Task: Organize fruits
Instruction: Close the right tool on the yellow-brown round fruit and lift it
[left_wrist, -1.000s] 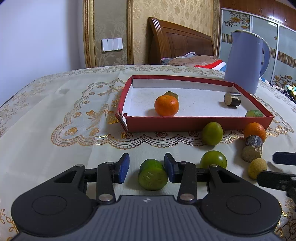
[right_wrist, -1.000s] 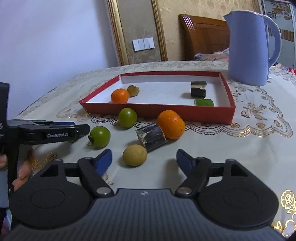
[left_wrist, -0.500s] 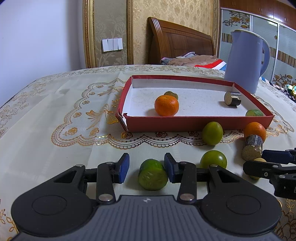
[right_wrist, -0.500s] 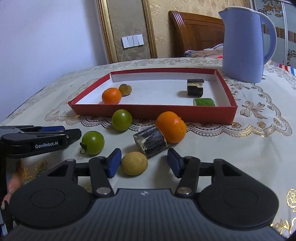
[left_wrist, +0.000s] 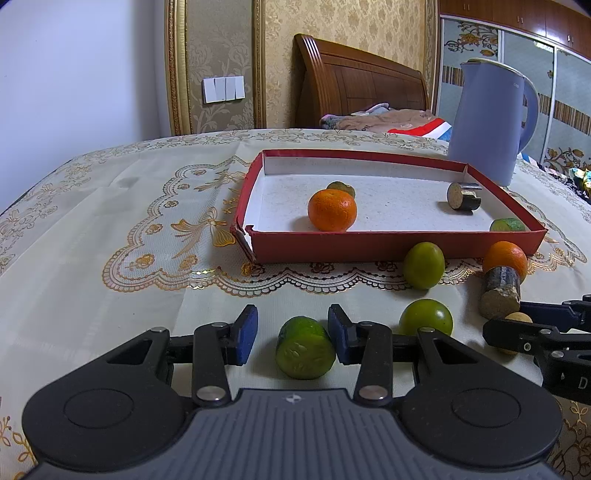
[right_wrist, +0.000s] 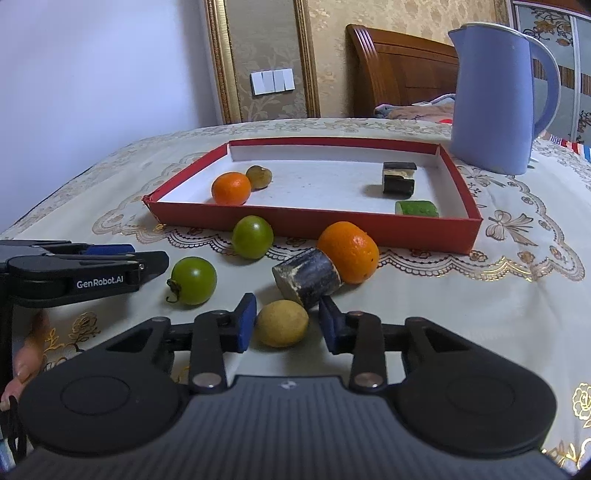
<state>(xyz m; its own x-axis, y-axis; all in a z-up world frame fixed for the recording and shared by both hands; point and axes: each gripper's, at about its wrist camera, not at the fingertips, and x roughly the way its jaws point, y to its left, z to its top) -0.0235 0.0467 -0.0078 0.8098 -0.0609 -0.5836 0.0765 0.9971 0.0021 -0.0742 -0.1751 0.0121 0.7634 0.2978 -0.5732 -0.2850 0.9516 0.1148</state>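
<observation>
My right hand-held gripper (right_wrist: 286, 325) is closing: a second ago its jaws stood wide around the small yellow fruit (right_wrist: 282, 322), and now the blue pads have narrowed until the left pad touches its skin, while a thin gap shows at the right pad. So I judge the grasp almost made but not yet firm. The fruit sits on the counter (right_wrist: 461, 314), just in front of a dark bark-covered stub (right_wrist: 308, 277) that leans against an orange (right_wrist: 349, 252).

My left hand-held gripper (left_wrist: 291, 328) has not changed; its jaws stand narrow around a cut green fruit piece (left_wrist: 304, 347), the right pad touching it and the left pad clear of it, so it is straddled, not held.

Beyond them lie two green tomatoes (right_wrist: 194, 280) (right_wrist: 253, 237) on the cloth, then the red tray (right_wrist: 310, 223), which already holds an orange, a small brownish fruit, another dark stub and a green piece. A blue kettle (right_wrist: 495, 99) stands behind it.

For the task, this means the yellow fruit is next for the tray, once the pinch is secure.
</observation>
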